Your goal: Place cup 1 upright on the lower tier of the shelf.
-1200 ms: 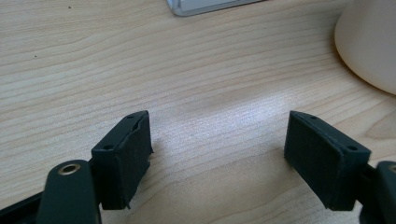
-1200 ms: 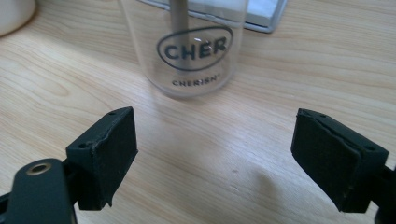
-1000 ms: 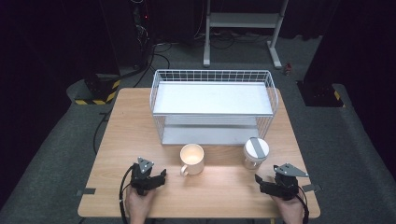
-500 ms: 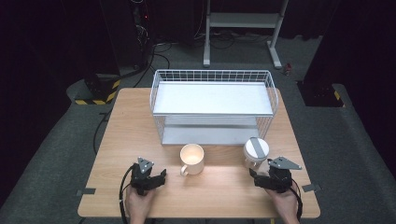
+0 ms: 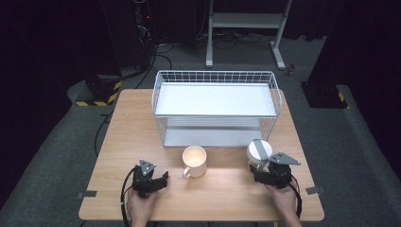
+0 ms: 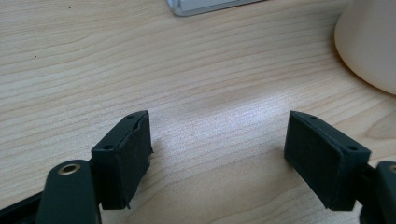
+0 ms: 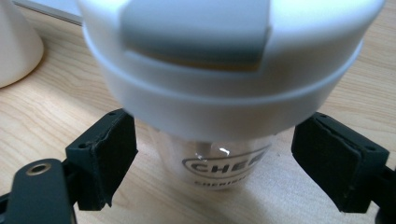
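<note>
Bare wood lies across the worktop (image 5: pixel 118 132) at 9 o'clock of the wire basket (image 5: pixel 215 106), and a narrower strip runs along the near edge. The left gripper (image 5: pixel 158 178) rests near the 7 o'clock corner, its fingers (image 6: pixel 123 154) spread wide over bare wood, holding nothing, the mug (image 5: pixel 194 161) at its 2 o'clock. The right gripper (image 5: pixel 259 171) has been moved forward since a second ago; its fingers (image 7: pixel 105 156) now flank the jar (image 5: pixel 258 152), spread wide, contact not discernible.
</note>
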### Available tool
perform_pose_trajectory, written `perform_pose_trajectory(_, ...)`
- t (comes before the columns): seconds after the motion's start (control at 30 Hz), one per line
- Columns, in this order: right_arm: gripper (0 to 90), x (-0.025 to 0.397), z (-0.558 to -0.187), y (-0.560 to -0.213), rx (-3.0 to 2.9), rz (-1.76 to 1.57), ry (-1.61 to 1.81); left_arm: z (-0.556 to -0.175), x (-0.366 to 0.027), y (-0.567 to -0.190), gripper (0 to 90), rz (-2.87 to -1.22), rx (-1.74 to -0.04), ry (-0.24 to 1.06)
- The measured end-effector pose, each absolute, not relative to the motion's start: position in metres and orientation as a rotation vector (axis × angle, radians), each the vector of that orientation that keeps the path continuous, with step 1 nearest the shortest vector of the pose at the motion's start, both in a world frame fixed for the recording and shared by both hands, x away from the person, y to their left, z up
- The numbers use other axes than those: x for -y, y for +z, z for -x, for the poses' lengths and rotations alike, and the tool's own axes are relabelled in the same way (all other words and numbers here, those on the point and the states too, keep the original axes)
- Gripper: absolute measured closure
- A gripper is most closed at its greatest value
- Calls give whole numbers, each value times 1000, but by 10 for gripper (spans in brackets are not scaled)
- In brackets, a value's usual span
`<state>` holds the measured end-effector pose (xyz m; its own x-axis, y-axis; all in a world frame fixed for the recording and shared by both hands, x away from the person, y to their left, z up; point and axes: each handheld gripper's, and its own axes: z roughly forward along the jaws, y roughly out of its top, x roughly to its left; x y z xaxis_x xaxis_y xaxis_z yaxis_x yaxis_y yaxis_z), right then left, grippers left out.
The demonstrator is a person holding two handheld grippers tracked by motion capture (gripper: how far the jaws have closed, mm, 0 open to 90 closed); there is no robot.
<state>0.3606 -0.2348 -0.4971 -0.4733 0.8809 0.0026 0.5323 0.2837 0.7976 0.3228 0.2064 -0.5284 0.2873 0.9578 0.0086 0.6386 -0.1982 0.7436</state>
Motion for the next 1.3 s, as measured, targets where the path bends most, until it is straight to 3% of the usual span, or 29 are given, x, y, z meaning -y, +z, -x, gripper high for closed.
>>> perform_pose_trajectory(1.3,185,217,-376,-496,-2116,-1201,1001,-323,-206,-528,233,-1925,-1427,646)
